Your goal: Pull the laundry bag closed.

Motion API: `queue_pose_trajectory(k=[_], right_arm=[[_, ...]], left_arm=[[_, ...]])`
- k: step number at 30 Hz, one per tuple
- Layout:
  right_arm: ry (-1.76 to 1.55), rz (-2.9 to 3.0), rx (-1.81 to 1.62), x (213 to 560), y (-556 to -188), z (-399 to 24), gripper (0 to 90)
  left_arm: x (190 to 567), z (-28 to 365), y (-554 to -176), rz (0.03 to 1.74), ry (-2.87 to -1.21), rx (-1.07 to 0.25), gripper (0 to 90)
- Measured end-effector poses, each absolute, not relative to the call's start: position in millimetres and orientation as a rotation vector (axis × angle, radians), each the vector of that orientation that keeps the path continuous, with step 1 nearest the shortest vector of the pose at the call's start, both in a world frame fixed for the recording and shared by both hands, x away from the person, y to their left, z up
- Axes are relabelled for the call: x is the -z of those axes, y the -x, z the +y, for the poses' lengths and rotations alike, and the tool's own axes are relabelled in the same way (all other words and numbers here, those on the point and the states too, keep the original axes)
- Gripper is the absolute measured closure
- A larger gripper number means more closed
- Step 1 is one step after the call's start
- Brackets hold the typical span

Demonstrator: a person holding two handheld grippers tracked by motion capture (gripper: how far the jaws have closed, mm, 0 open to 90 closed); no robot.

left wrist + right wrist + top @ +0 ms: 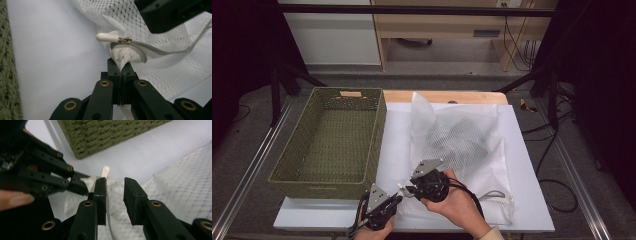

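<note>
White mesh bag [160, 65]: left gripper [121, 72] pinching its corner, right gripper [115, 192] parted — next, I judge, grasping the zipper pull [107, 37].

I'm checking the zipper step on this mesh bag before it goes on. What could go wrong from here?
The left gripper pinches only a small fold of the mesh bag by the zipper end; a pull might slip it free. The right gripper stands open, and the white zipper pull lies off to one side of its gap, so closing might catch mesh instead.
</note>
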State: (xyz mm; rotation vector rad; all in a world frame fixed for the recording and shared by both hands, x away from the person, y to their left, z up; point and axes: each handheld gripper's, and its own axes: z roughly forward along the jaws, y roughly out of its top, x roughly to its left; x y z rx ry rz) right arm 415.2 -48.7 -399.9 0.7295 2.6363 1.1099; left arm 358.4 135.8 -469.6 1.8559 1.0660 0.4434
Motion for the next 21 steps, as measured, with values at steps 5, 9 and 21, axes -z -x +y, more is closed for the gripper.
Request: queue_pose_trajectory(k=[5,9,21], right_arm=[[-0.715,2.642,-1.102,393,-420,-37,80.9],[-0.701,2.654,-1.085,391,-423,-29,83.8],[-0.743,2.674,-1.05,394,-430,-12,74.9]], left_arm=[[470,136,-358,1.066,-1.856,-0.441,89.1],[469,136,-358,1.066,-1.855,-0.439,89.1],[469,136,-358,1.064,-1.852,-0.438,89.0]])
